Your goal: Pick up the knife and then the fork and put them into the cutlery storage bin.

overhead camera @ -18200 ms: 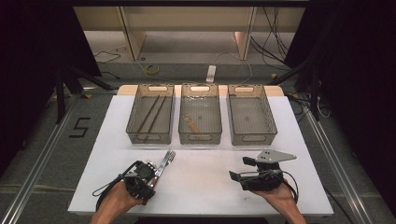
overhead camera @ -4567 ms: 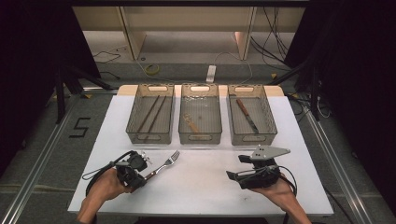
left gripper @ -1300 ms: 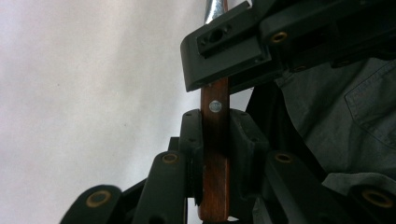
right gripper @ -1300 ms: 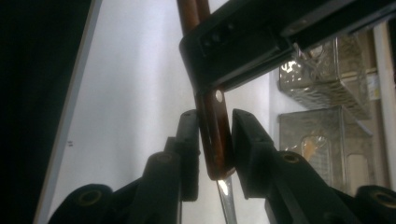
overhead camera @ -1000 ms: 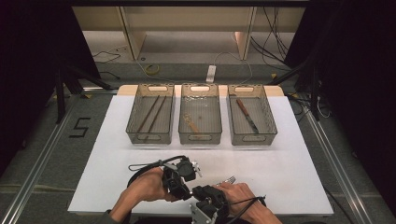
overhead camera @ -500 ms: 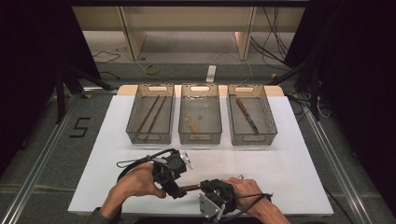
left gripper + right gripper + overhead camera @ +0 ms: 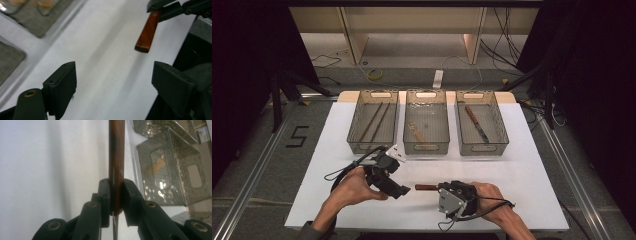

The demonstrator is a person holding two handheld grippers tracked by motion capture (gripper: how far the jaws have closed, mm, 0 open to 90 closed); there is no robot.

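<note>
- Wooden handle (image 7: 116,157) clamped between the jaws of the right hand-held gripper (image 7: 115,195); reddish-brown, with a rivet and a metal strip along its edge; a thin sliver of metal shows below the jaws in the right gripper view; what utensil it belongs to cannot be told
- In the high view the handle (image 7: 426,187) sticks out leftward from the right hand-held gripper (image 7: 438,189), low over the near part of the white surface (image 7: 522,170); whether it touches the surface cannot be told
- Left gripper view: handle end (image 7: 147,32) hangs free ahead of the jaws, apart from them, held at its far end by the other gripper's black jaws
- Left hand-held gripper (image 7: 113,82) wide, nothing between its jaws; in the high view it (image 7: 401,190) sits just left of the handle tip, jaws pointing toward it
- Both hands come in from the near edge
- Three mesh trays in a row at the far side of the surface; left tray (image 7: 357,125) holds two dark sticks (image 7: 374,121); middle tray (image 7: 439,145) holds a pale utensil (image 7: 416,132); right tray (image 7: 499,125) holds a knife (image 7: 476,123)
</note>
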